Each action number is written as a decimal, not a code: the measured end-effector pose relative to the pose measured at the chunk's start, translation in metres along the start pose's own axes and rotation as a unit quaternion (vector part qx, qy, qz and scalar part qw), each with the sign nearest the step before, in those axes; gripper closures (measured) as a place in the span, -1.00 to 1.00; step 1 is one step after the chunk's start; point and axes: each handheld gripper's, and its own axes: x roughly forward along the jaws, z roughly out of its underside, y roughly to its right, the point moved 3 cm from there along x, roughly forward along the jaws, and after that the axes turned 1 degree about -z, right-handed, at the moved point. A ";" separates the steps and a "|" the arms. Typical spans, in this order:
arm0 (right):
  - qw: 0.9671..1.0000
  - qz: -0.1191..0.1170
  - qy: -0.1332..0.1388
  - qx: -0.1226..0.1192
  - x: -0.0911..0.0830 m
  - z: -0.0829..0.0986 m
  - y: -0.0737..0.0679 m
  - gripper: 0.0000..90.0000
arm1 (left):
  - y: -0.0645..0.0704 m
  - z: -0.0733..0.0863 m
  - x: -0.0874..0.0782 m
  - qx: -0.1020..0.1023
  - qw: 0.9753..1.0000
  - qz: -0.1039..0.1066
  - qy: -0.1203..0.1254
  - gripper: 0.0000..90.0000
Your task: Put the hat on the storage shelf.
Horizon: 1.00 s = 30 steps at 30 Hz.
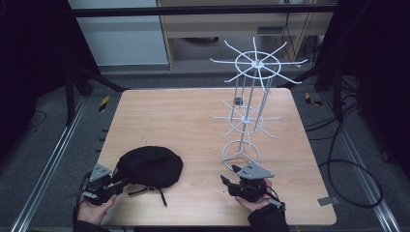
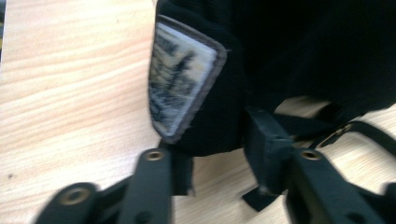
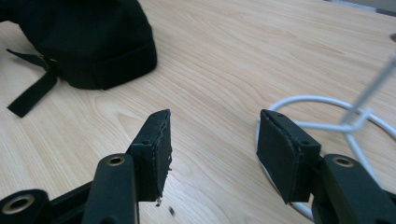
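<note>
Left gripper (image 1: 117,184) closing on the black cap (image 1: 151,166) at the table's (image 1: 183,121) near-left; right gripper (image 1: 231,180) idle, jaws spread, beside the white wire rack (image 1: 244,121).

High view: grip contact is too small to judge. Left gripper view: jaws straddle the cap's edge beside its patch (image 2: 180,79); take a deep bite before lifting. The image is blurred, the clamp uncertain. Right gripper view: the cap is cut off at the frame's edge.

- Room dim; the table (image 1: 193,116) is evenly lit from above, its surroundings nearly black.
- Left gripper view: motion-blurred, black cap (image 2: 299,60) lacks detail.
- Right gripper view: sharp, shadows soft.
</note>
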 end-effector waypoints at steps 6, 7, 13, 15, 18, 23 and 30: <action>1.000 0.028 -0.004 0.008 -0.012 0.009 0.017 -0.02 | -0.001 0.002 -0.002 0.010 0.998 -0.048 -0.031 -0.21; 0.999 0.032 -0.004 0.010 -0.013 0.010 0.019 -0.02 | -0.002 0.002 -0.003 0.007 0.998 -0.048 -0.031 -0.26; 0.998 0.049 0.001 0.025 -0.024 0.014 0.033 -0.03 | -0.004 -0.006 -0.018 0.000 1.000 -0.029 0.006 -0.34; 0.998 0.053 0.005 0.031 -0.028 0.015 0.037 -0.04 | -0.003 -0.012 -0.023 0.005 1.000 -0.013 0.026 -0.34; 0.997 0.063 0.010 0.039 -0.035 0.017 0.044 -0.06 | -0.001 -0.023 -0.027 0.016 0.999 0.006 0.046 -0.34; 0.996 0.077 0.007 0.051 -0.044 0.022 0.054 -0.10 | 0.006 -0.044 -0.030 0.041 0.997 0.025 0.062 -0.32; 0.995 0.089 -0.005 0.050 -0.049 0.029 0.065 -0.11 | 0.020 -0.074 -0.021 0.066 0.995 0.047 0.066 -0.21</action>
